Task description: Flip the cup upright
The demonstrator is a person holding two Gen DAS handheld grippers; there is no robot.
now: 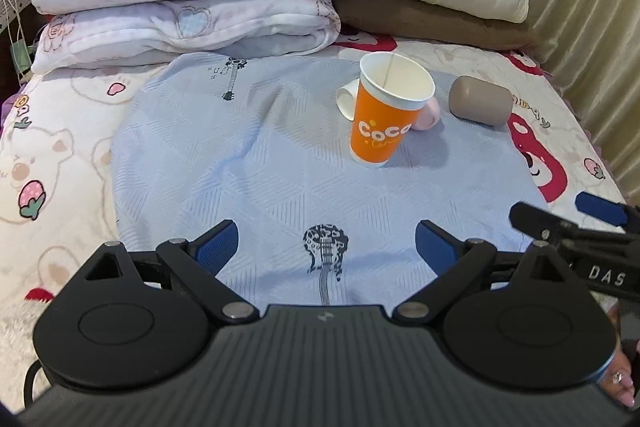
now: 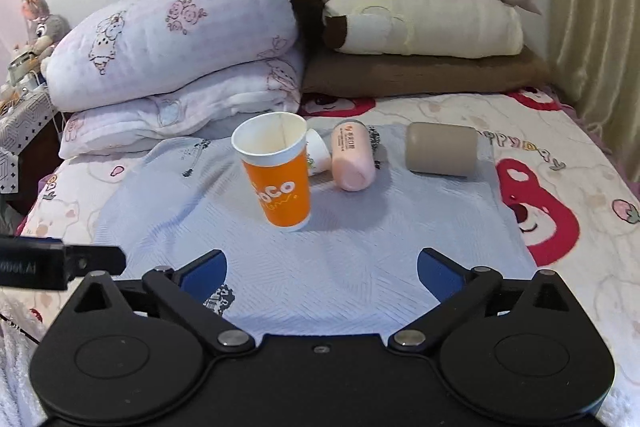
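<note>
On a soft bed, orange cup stands upright; both grippers gape empty. A nudge could topple it.

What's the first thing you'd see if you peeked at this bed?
The bright orange paper cup standing upright, mouth open, on the pale blue blanket mid-bed. Just behind it a small white cup and a pink cup lie tipped over, with a taupe cup on its side to the right. Folded quilts pile up at the headboard.
</note>
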